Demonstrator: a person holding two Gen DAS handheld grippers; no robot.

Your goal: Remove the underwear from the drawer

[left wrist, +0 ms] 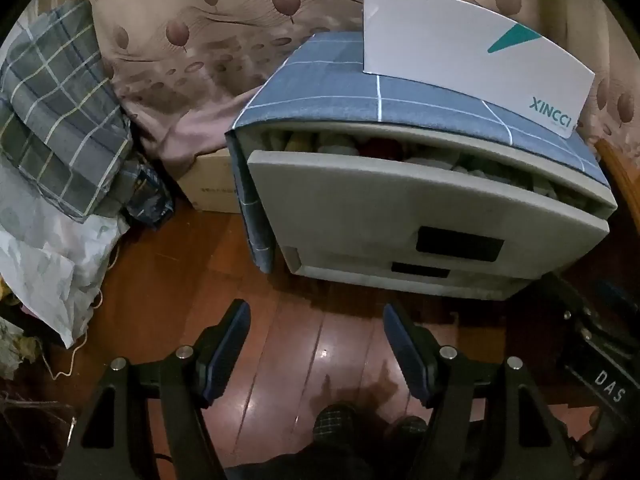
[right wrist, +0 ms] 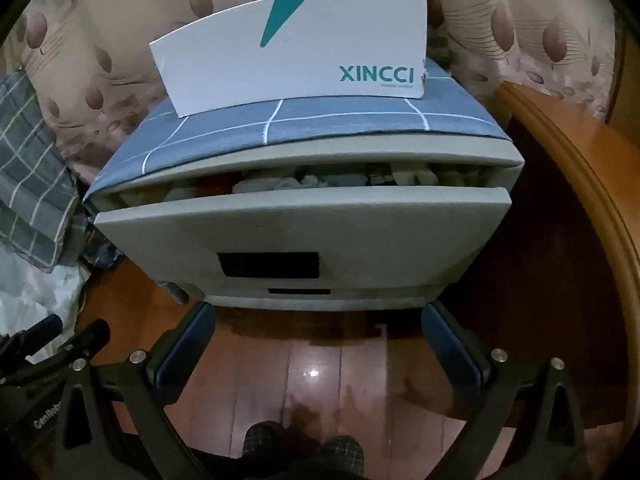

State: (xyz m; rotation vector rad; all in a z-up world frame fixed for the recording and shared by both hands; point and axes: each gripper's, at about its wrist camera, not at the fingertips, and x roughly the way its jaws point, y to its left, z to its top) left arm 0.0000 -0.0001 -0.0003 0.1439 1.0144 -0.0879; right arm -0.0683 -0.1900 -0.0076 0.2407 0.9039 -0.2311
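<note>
Top drawer (right wrist: 304,232) partly pulled out, bunched underwear (right wrist: 320,181) visible inside. Left gripper (left wrist: 316,344) and right gripper (right wrist: 318,344) both wide, empty, above wooden floor (right wrist: 312,376).

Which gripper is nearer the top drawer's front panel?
Right. The right gripper sits open, centred just below the top drawer front. The left gripper, also open, hangs farther back and off to the drawer's left, with bare wood floor between.
</note>
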